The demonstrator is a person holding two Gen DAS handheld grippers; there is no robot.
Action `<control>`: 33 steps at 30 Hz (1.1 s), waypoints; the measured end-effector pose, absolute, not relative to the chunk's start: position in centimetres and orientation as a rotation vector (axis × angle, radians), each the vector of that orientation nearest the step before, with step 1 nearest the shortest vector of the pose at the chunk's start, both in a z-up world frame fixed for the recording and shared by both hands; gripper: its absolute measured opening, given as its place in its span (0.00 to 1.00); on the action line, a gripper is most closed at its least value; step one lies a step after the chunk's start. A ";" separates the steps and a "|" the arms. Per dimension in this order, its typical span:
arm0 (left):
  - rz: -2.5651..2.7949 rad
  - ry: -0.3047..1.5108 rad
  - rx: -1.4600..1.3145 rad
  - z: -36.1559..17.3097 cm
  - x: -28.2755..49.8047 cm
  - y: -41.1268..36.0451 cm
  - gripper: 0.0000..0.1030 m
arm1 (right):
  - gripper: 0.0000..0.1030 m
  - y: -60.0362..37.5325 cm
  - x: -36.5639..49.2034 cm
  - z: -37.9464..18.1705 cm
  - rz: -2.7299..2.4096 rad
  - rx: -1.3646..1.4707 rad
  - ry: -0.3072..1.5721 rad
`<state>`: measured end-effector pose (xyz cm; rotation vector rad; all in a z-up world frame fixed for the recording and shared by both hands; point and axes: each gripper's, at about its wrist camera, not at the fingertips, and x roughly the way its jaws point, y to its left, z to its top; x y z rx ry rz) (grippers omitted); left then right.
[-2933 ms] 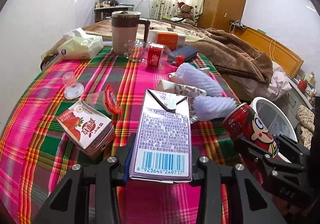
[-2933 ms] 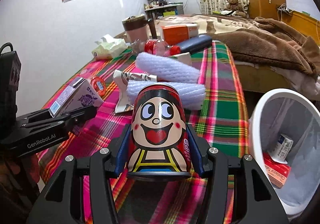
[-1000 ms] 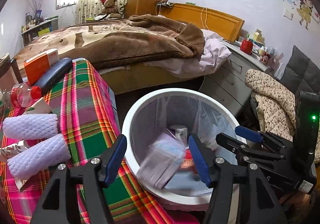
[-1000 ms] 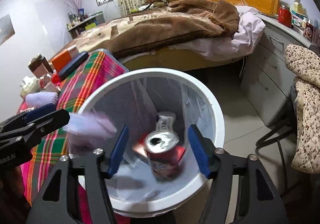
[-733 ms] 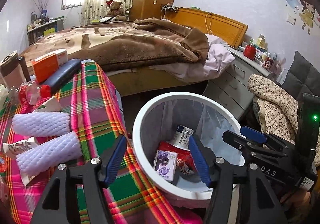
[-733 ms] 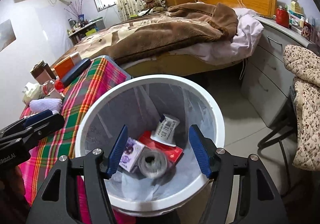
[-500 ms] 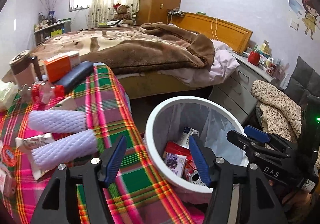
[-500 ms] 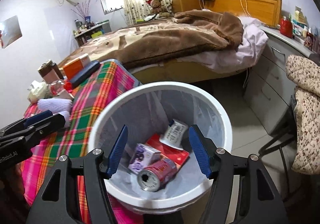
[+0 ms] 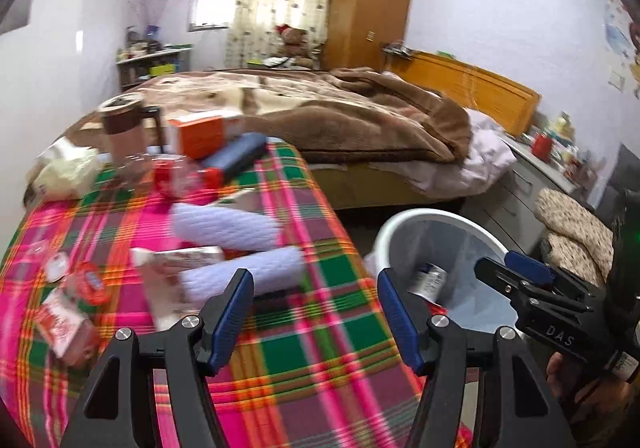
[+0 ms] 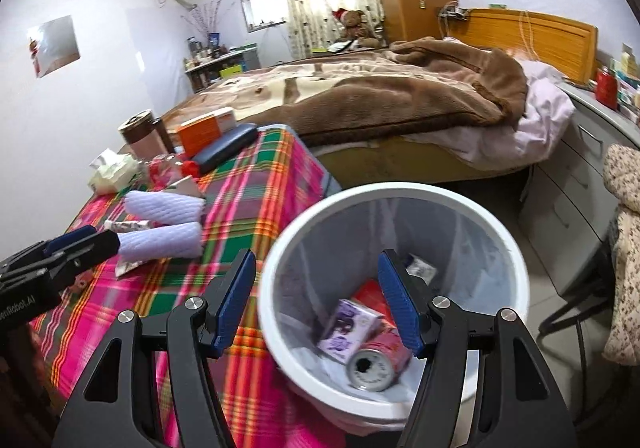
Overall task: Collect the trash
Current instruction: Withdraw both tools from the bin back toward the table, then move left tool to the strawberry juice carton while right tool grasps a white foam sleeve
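Inside white bin [image 10: 516, 260], purple carton [image 10: 350, 330], red can [image 10: 378, 364]

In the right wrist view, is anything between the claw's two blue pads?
Nothing is held: the right claw is open. Through the gap shows the white round trash bin, with a purple carton and red can lying inside.

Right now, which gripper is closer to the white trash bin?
The right gripper. It hangs open right over the white trash bin, looking down at the can inside. The left gripper, also open, is over the plaid tablecloth beside the bin.
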<state>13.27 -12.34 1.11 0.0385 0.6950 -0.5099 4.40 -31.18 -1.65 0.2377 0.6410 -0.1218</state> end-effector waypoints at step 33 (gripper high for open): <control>-0.046 0.852 -0.140 -5.2 19.8 6.5 0.72 | 0.63 -21.4 17.0 -2.7 0.271 -0.012 0.717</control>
